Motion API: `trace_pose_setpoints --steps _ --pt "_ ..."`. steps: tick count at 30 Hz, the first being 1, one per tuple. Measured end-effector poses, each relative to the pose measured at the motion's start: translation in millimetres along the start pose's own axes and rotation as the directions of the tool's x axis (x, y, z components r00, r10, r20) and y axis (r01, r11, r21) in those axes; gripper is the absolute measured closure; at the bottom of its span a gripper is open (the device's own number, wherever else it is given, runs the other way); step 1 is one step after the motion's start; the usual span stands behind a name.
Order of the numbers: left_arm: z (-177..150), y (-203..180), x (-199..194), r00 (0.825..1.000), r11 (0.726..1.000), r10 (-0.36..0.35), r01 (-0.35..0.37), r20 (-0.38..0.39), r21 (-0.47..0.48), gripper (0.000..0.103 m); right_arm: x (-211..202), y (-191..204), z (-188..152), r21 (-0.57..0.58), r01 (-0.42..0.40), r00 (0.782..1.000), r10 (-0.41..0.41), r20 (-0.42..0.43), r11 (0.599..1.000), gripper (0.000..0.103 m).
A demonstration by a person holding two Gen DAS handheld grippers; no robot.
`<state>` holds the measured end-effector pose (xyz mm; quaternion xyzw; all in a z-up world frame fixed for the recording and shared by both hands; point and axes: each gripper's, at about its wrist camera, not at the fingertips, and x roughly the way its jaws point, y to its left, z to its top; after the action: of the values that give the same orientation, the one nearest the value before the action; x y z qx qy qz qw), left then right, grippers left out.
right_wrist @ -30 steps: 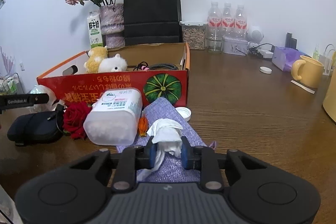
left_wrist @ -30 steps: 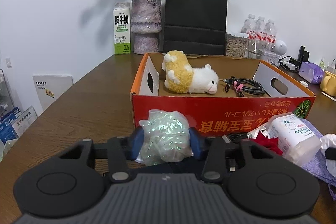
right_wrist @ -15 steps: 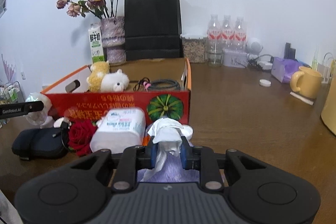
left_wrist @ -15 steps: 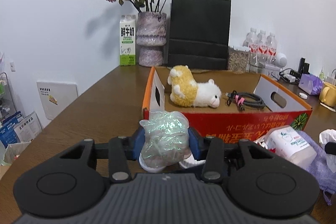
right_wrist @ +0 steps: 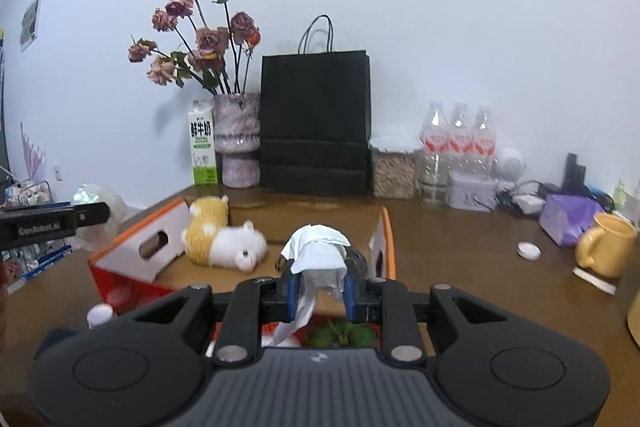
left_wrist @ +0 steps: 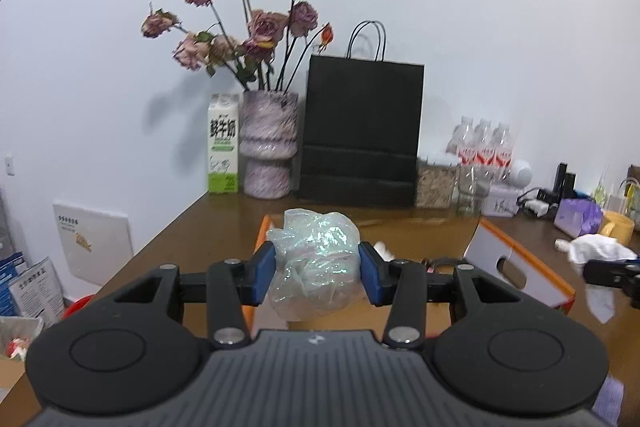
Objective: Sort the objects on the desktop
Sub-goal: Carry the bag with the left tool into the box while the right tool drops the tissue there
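My left gripper is shut on a crumpled ball of clear iridescent plastic wrap, held up above the near wall of the orange cardboard box. My right gripper is shut on a crumpled white tissue, whose tail hangs down between the blue pads. It hovers over the near edge of the same box, where a yellow-and-white plush toy lies. In the left wrist view the right gripper with its tissue shows at the far right. The left gripper's arm shows at the left of the right wrist view.
Along the back wall stand a milk carton, a vase of dried roses, a black paper bag, a jar and water bottles. A yellow mug, purple pack and white cap sit at the right.
Both grippers rose from the tabletop with their loads and tilted up. The items in front of the box dropped out of view, and the box interior now lies below them.
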<state>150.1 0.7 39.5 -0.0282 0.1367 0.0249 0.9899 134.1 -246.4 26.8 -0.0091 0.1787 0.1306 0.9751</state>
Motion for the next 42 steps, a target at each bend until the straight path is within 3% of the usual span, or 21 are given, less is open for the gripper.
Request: trace_pose_setpoints --steps 8,18,26,32,34,36,37,39,41,42 --pt "13 -11 44 1.0 1.0 -0.007 0.007 0.01 -0.025 0.057 55 3 22 0.017 -0.013 1.0 0.013 -0.017 1.0 0.082" --pt "-5 -14 102 0.995 0.998 0.049 -0.052 -0.09 -0.027 0.057 130 -9 8 0.079 -0.017 0.995 0.024 -0.093 0.997 0.082" --pt "-22 -22 114 0.987 0.999 0.044 -0.041 -0.152 0.024 0.055 134 -4 -11 0.063 -0.052 0.988 0.061 -0.144 0.997 0.081" --pt "-27 -25 115 0.984 0.999 0.037 -0.031 -0.174 0.034 0.054 139 -6 -13 0.065 -0.013 0.986 0.023 -0.163 0.998 0.081" --pt "-28 -26 113 0.985 0.999 0.037 -0.03 -0.171 0.042 0.05 138 -7 -13 0.065 -0.011 0.988 0.021 -0.155 0.998 0.079" --pt "-27 -27 112 0.986 0.998 0.042 -0.035 -0.16 0.046 0.039 136 -6 -13 0.057 -0.001 0.989 0.01 -0.145 0.998 0.078" --pt "-27 -28 111 0.987 0.998 0.045 -0.038 -0.153 0.049 0.033 135 -5 -13 0.053 -0.001 0.99 0.009 -0.142 0.999 0.071" --pt "-26 -29 107 0.99 0.997 0.052 -0.045 -0.134 0.056 0.009 133 -4 -12 0.048 -0.009 0.992 0.015 -0.129 0.999 0.057" --pt "-25 -31 104 0.992 0.997 0.053 -0.046 -0.112 0.066 0.0 129 -3 -11 0.045 0.0 0.994 0.004 -0.107 0.999 0.02" --pt "-25 -33 101 0.994 0.996 0.054 -0.046 -0.1 0.073 0.0 127 -3 -10 0.041 0.013 0.996 -0.01 -0.087 0.999 0.011"
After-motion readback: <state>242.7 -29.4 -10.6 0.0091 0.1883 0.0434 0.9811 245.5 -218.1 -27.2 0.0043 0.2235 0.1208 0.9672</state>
